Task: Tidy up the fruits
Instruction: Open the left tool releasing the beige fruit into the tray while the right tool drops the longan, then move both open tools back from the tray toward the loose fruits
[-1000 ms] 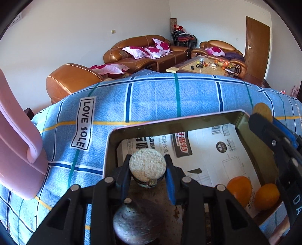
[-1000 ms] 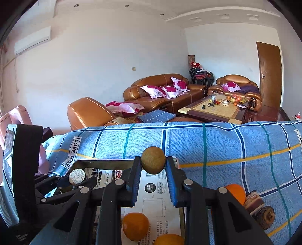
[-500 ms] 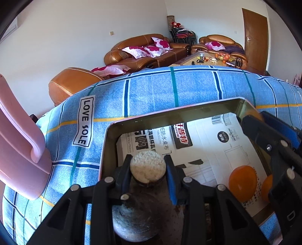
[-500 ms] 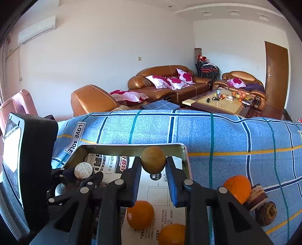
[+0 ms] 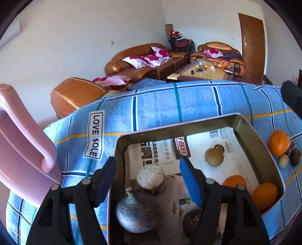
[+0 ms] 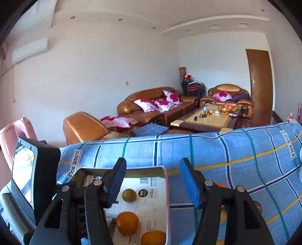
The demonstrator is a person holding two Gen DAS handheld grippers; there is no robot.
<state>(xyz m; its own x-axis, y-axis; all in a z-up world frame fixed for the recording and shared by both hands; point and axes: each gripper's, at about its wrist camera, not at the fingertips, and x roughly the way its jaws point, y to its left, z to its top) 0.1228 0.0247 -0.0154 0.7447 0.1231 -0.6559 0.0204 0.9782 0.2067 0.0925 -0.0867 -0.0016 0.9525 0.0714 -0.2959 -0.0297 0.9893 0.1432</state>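
Where right view ends, mangosteen point(image 5: 136, 214).

White walls point(image 6: 105, 75) and a white ceiling point(image 6: 169, 17) with recessed spots close in a sunlit living room. Beyond the gripper, a brown leather sofa point(image 6: 156, 107) with pink-and-white cushions point(image 6: 158, 103) stands against the far wall, an armchair point(image 6: 228, 96) to its right and a wooden coffee table point(image 6: 207, 118) in front. A brown door point(image 6: 261, 81) stands at far right, an air conditioner point(image 6: 30, 50) high left, a leather footstool point(image 6: 83, 127) nearer.
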